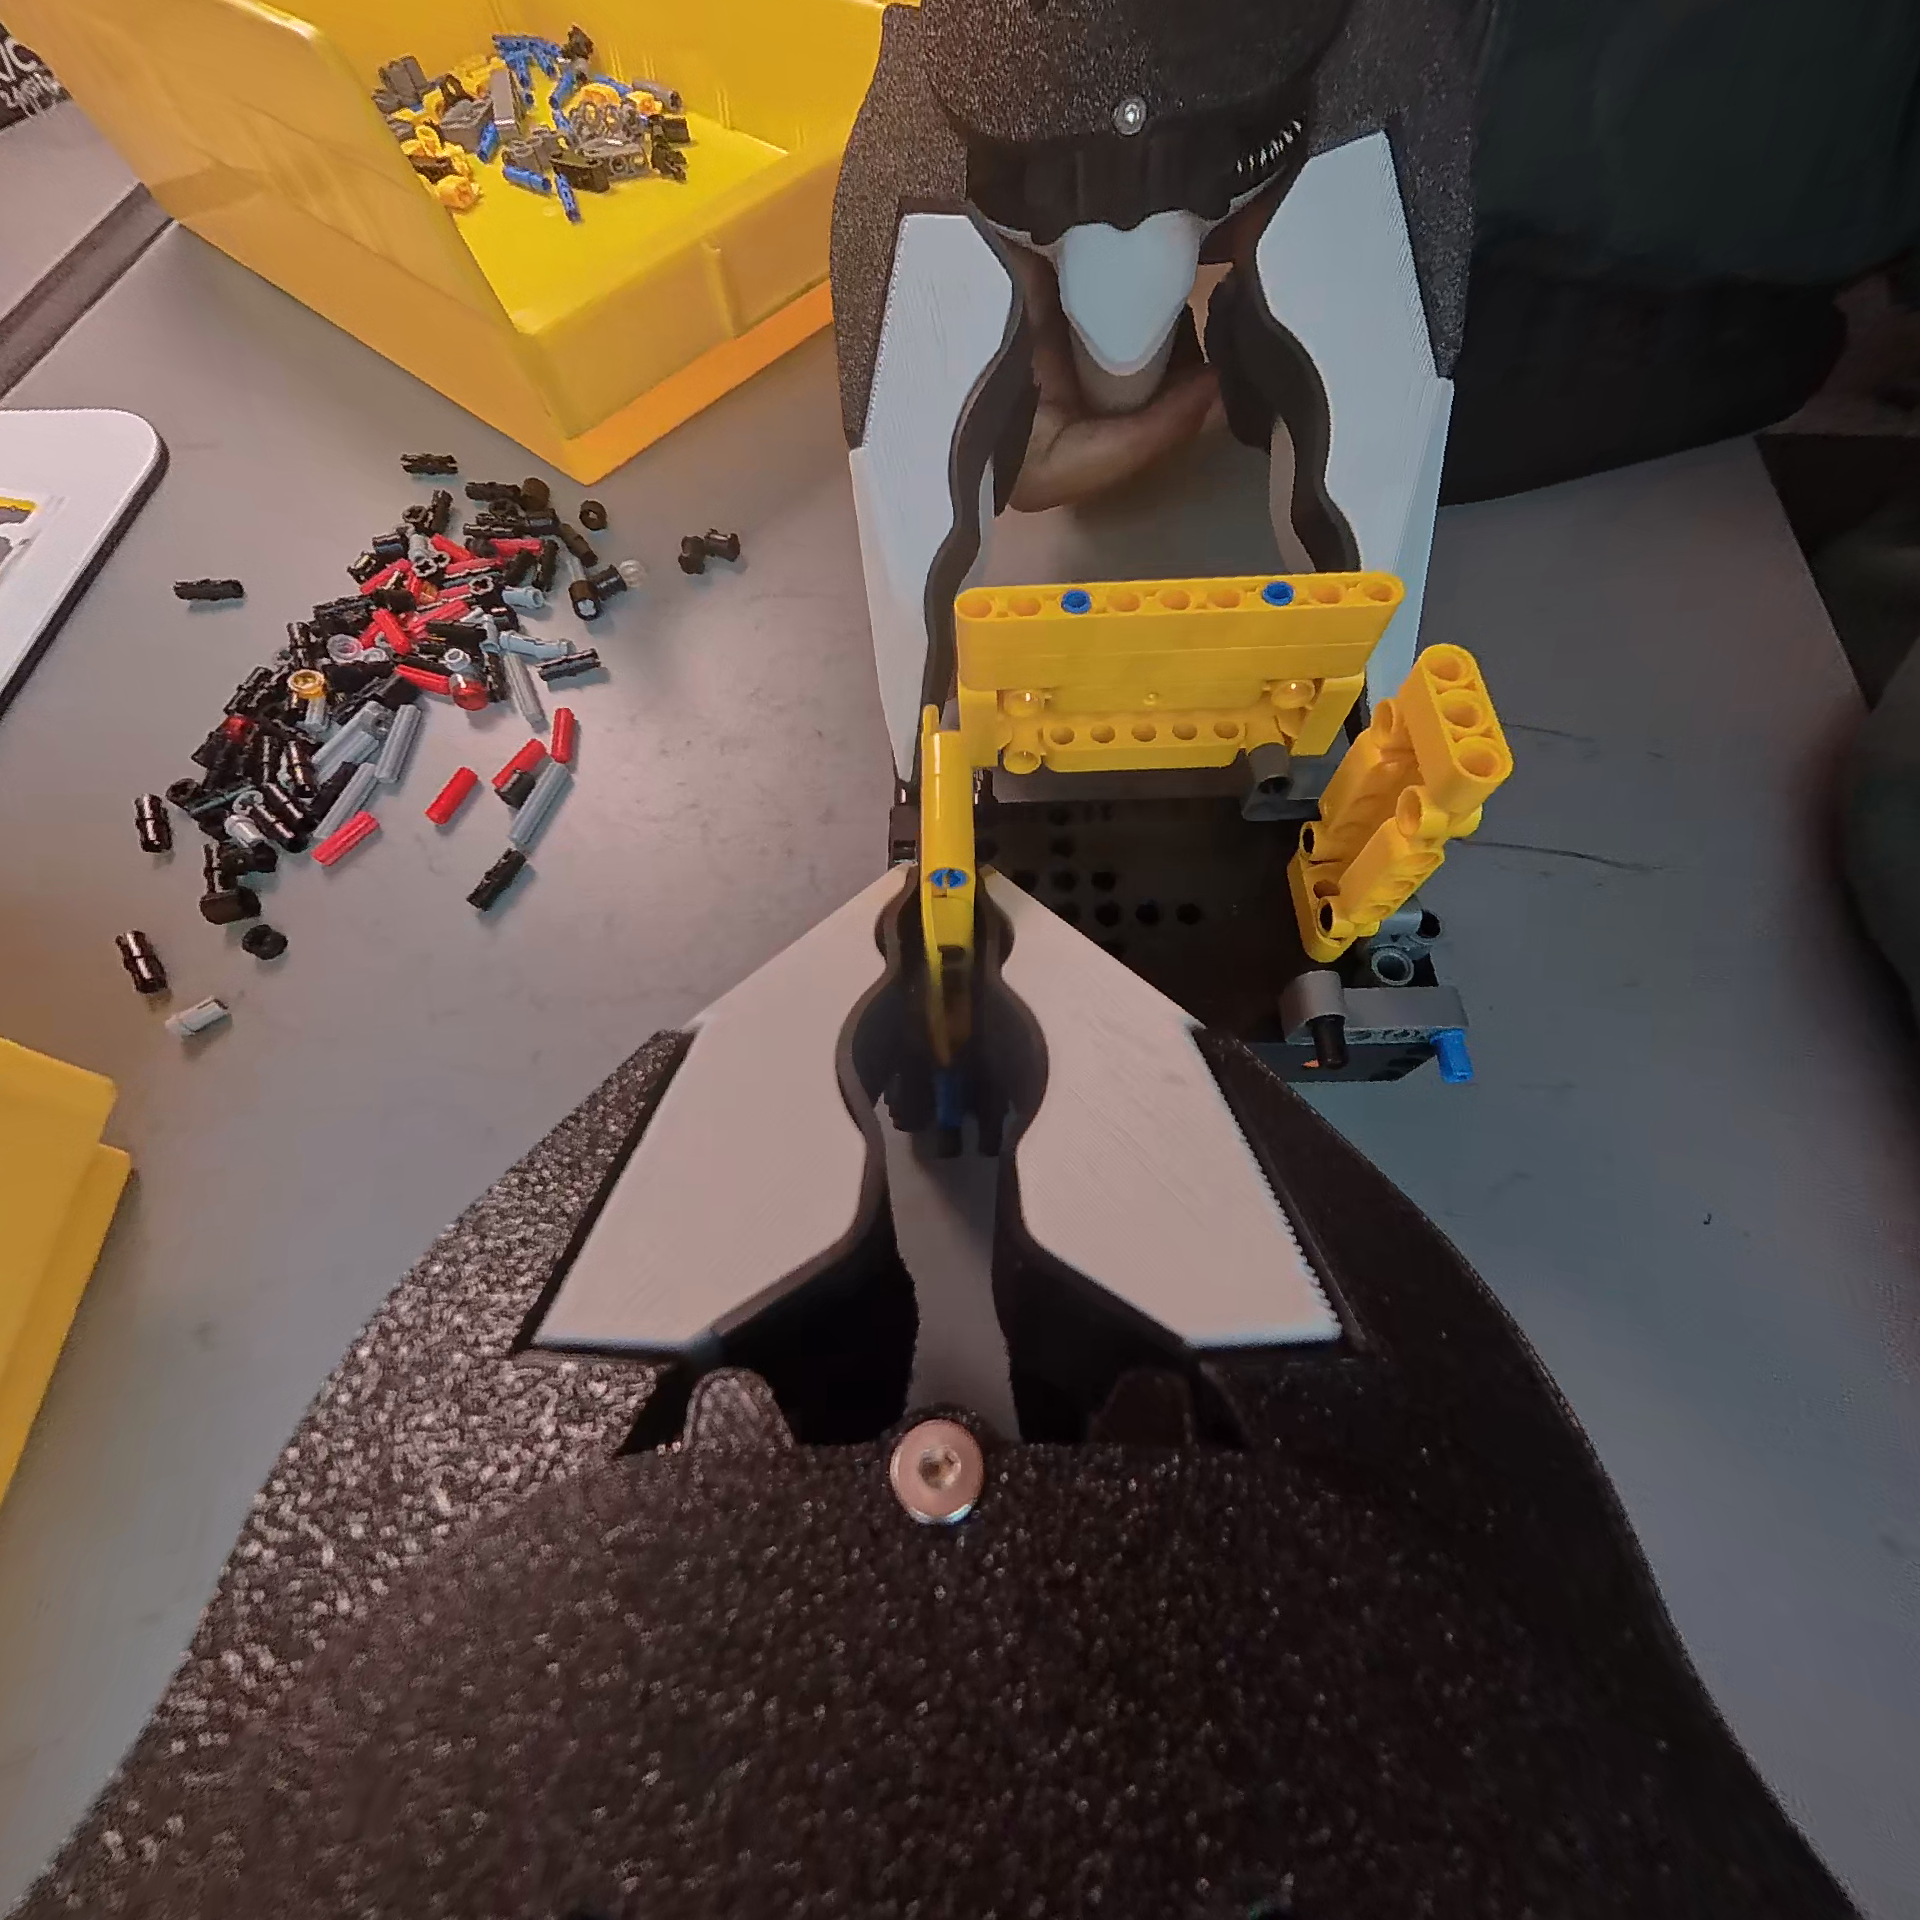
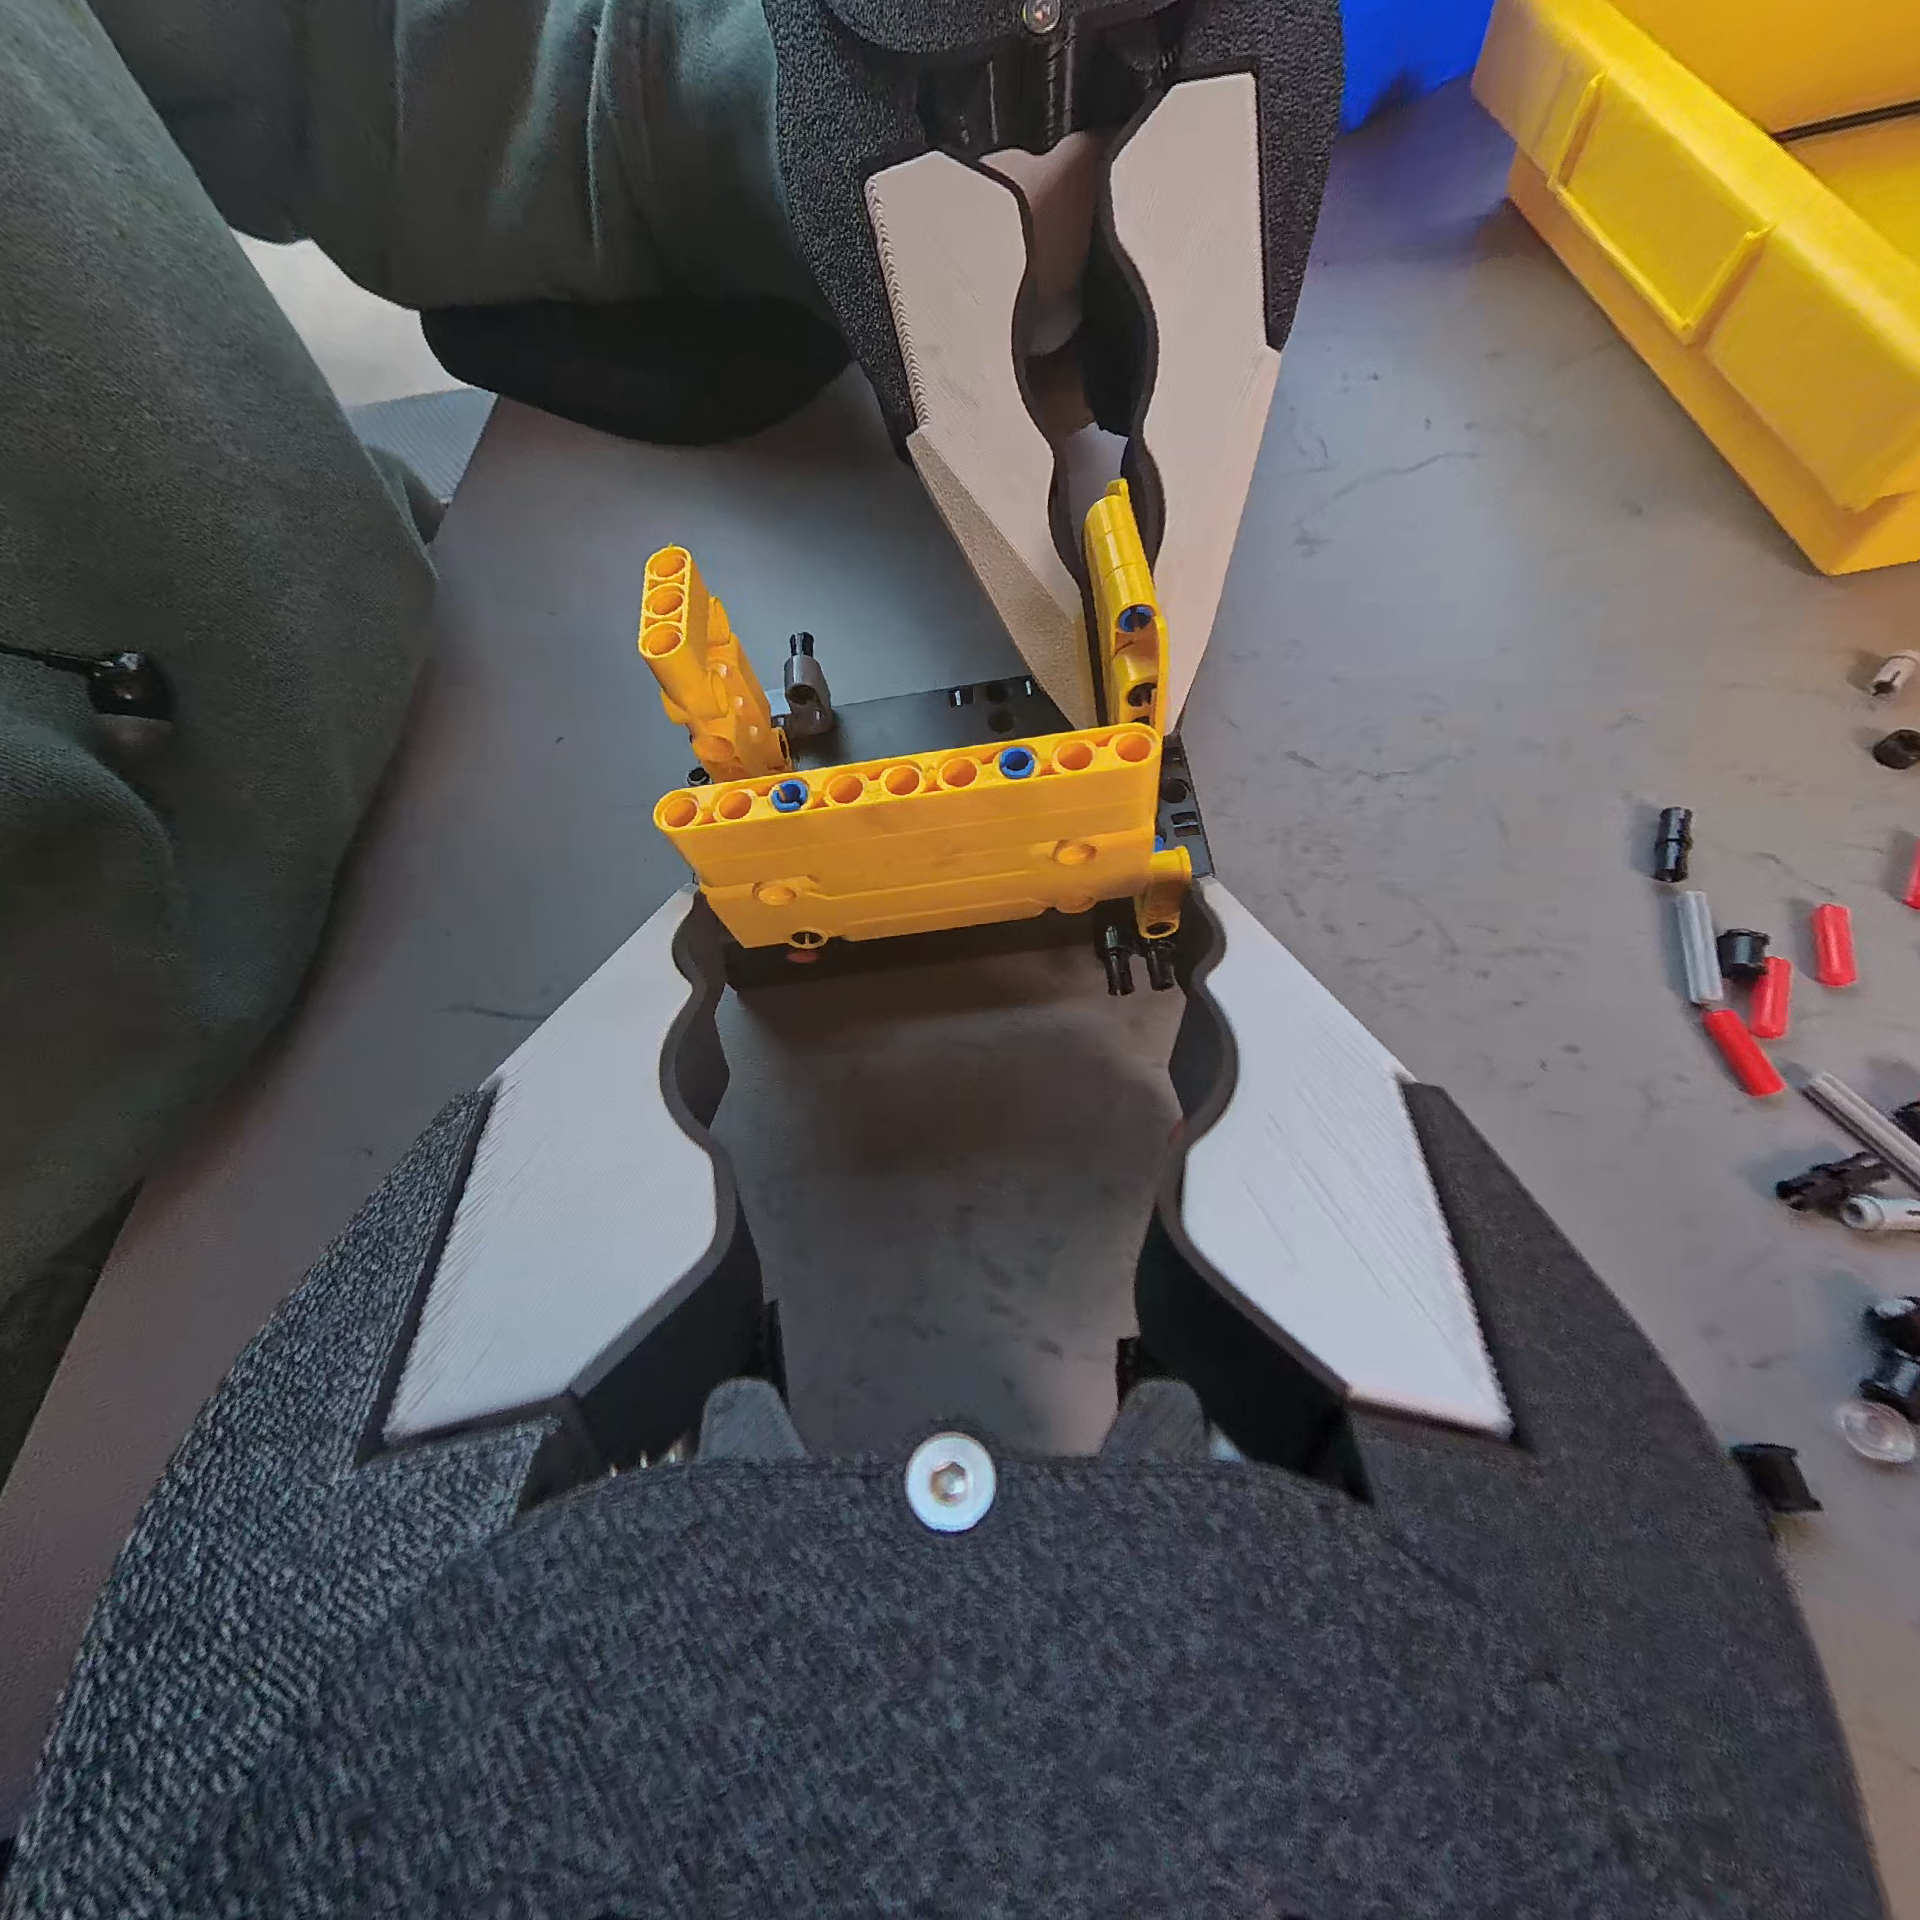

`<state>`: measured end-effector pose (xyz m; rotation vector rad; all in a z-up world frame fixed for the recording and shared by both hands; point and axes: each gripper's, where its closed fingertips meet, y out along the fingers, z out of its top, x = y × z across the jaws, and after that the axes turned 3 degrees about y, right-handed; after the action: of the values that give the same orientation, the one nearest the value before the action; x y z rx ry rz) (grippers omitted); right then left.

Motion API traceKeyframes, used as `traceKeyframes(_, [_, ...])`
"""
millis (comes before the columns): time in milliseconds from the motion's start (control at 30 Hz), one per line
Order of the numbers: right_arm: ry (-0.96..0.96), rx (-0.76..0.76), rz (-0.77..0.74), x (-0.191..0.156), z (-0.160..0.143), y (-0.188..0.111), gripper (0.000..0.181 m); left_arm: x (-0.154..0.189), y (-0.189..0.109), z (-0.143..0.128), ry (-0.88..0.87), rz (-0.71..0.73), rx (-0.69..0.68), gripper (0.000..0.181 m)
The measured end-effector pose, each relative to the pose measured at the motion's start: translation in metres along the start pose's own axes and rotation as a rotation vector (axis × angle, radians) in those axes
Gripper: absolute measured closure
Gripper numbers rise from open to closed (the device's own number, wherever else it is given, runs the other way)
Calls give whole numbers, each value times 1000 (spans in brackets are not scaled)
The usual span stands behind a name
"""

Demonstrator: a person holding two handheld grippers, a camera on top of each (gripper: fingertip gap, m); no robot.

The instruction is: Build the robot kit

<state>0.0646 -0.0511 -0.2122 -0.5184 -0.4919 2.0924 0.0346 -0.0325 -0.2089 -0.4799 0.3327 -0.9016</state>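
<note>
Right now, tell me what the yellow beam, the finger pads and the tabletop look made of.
Yellow beam: hard moulded plastic, glossy, with crisp round holes.
Finger pads: probably 3D-printed plastic, matte pale grey, with fine layer lines.
Tabletop: smooth grey, perhaps laminate or painted; scuffs show, but the material is unclear.

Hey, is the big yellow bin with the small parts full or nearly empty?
Nearly empty. The yellow bin holds only a thin scatter of small parts at its far end; most of its floor shows bare.
</note>
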Motion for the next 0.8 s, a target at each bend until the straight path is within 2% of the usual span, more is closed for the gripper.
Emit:
traceKeyframes(633, [7, -96, -67, -1, -4, -4, 96, 0, 1, 0, 17, 19, -8, 175])
traceKeyframes(800, [-1, -113, -67, -4, -5, -6, 104, 1, 1, 0, 15, 24, -9, 175])
